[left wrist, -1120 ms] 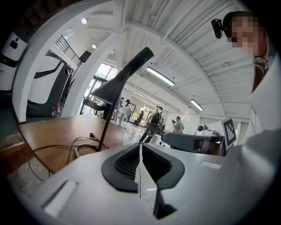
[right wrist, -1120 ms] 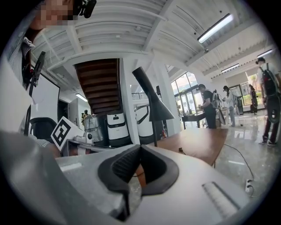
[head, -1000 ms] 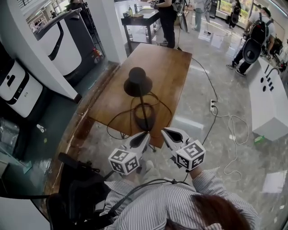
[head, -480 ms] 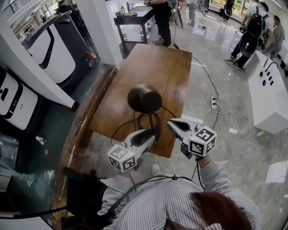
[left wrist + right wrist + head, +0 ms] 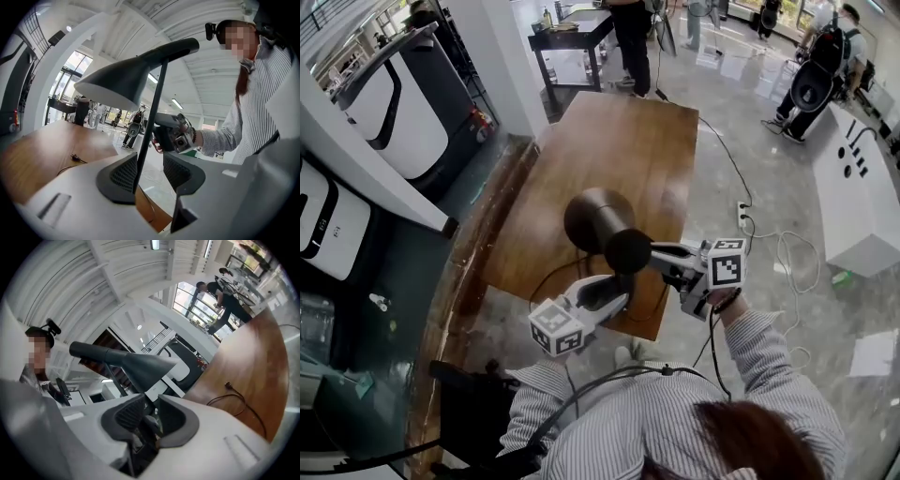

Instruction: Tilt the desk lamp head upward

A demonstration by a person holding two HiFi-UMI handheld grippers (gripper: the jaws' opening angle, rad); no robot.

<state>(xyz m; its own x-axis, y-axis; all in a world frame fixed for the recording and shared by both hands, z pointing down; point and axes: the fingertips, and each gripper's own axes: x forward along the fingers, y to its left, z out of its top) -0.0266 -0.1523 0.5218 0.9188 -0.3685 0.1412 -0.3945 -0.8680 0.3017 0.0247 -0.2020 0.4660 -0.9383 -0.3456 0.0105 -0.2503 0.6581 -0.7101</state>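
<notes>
Meanwhile, both claws stand loose at the black desk lamp (image 5: 602,225)

It stands near the front edge of the brown wooden table (image 5: 623,131), with its black power cord (image 5: 546,275) looping over the wood beside it. The left gripper (image 5: 151,165) has just been opening: its jaws are wide apart, and the lamp's thin black metal stem (image 5: 154,117) rises between them, close against one pad. The lamp's black cone-shaped head (image 5: 126,77) slants, wide mouth lower than narrow end. The right gripper (image 5: 151,401) has just been opening too; its jaws are narrowly apart with nothing pressed between the pads, and the head lies just above their tips
</notes>
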